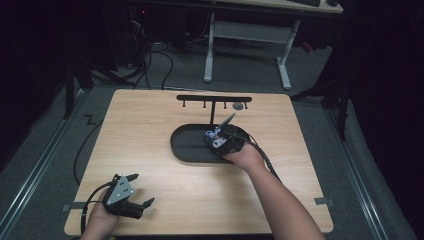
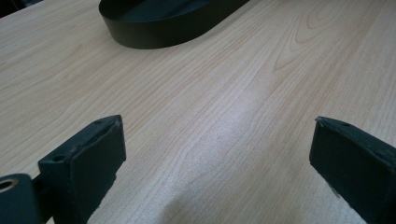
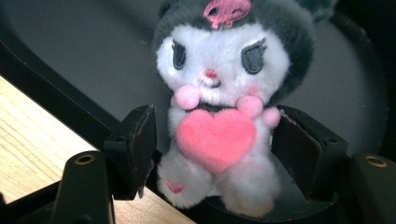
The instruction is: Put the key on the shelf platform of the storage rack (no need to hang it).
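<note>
Wooden tabletop (image 1: 150,150), black oval tray (image 1: 187,145) at centre, right tongs (image 3: 212,140) clasping plush toy (image 3: 224,93), left tongs (image 1: 135,192) agape at 7 o'clock.

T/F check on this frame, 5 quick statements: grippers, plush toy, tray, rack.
1. The left gripper is open over bare wood. True.
2. The plush toy sits between the right gripper's jaws. True; whether the jaws press on it cannot be told.
3. The toy holds a blue star. False: it holds a pink heart.
4. The black tray lies on the floor. False: it lies on the wooden table.
5. A black rack with small hooks stands behind the tray. True.
</note>
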Demonstrator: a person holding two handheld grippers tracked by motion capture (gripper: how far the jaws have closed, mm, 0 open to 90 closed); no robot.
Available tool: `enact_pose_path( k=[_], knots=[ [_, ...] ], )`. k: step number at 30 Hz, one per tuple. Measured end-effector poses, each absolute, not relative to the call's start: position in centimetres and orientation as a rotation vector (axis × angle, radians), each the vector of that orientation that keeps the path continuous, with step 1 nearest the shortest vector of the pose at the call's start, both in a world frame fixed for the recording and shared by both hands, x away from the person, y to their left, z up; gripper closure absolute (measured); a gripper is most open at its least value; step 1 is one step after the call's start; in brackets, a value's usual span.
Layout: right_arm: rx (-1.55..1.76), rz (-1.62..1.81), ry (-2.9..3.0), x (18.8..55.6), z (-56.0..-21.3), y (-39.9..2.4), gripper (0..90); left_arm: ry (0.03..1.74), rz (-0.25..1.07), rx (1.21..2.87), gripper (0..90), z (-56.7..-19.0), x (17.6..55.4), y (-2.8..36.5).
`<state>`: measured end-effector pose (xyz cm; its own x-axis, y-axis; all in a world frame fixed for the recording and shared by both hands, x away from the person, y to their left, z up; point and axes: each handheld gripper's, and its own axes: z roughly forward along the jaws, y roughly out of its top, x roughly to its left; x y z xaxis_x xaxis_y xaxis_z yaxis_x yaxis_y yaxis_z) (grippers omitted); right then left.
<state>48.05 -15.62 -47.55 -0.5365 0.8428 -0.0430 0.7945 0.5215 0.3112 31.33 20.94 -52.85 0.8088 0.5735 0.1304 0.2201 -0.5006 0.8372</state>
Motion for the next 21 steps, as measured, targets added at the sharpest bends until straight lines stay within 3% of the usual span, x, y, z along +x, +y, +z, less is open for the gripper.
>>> enact_pose_path(
  k=[21],
  knots=[
    [1.352,0.536,2.503,45.9,-43.9,-16.7,30.8,0.591,0.499,2.095,4.2,-52.9,31.2,21.1]
  ],
)
